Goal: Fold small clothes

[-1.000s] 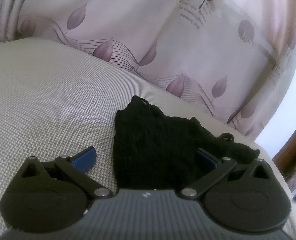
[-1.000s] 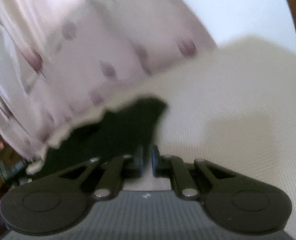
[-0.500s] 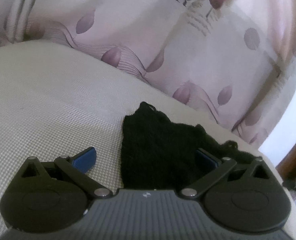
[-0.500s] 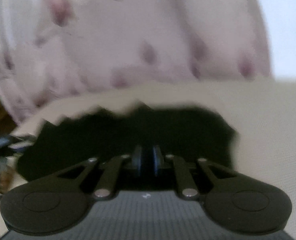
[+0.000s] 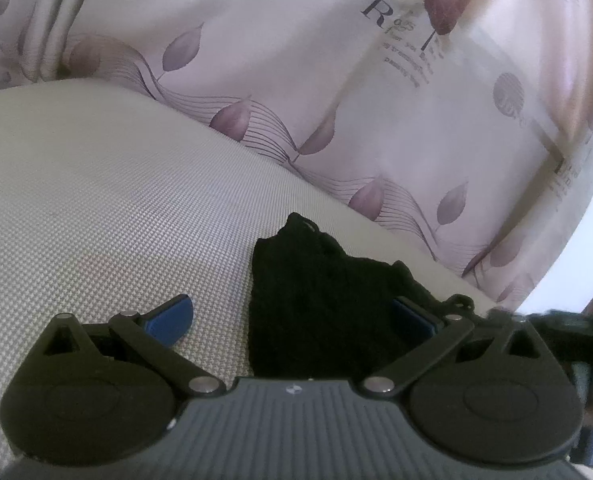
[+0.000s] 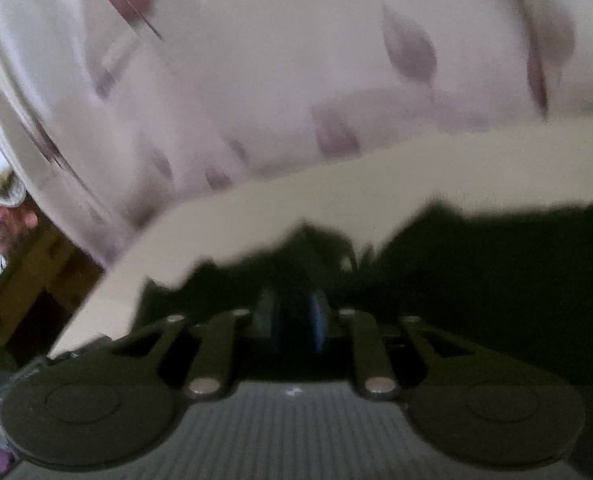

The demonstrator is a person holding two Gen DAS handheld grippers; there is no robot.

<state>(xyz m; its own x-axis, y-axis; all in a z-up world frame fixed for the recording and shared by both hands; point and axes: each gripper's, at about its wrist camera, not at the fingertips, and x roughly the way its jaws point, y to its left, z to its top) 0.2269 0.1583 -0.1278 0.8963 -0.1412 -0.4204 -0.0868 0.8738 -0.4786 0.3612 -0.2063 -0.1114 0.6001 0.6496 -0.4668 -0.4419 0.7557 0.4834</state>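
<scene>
A small black garment lies crumpled on the beige woven cushion, a loop sticking out at its far tip. My left gripper is open wide just above it, one blue pad over bare cushion and the other over the cloth. In the blurred right wrist view the black garment spreads from centre to right. My right gripper sits at its near edge, jaws opening with a narrow dark gap; I cannot tell if cloth is between them. The right gripper also shows as a dark blur at the garment's right end.
A pale curtain with purple leaves and printed letters hangs right behind the cushion. Brown wooden furniture stands past the cushion's edge. Bare cushion stretches left of the garment.
The right gripper swept sideways along the garment, which slid from left to right in its view, and its pads parted slightly. It now shows at the right edge of the left view. The left gripper barely moved.
</scene>
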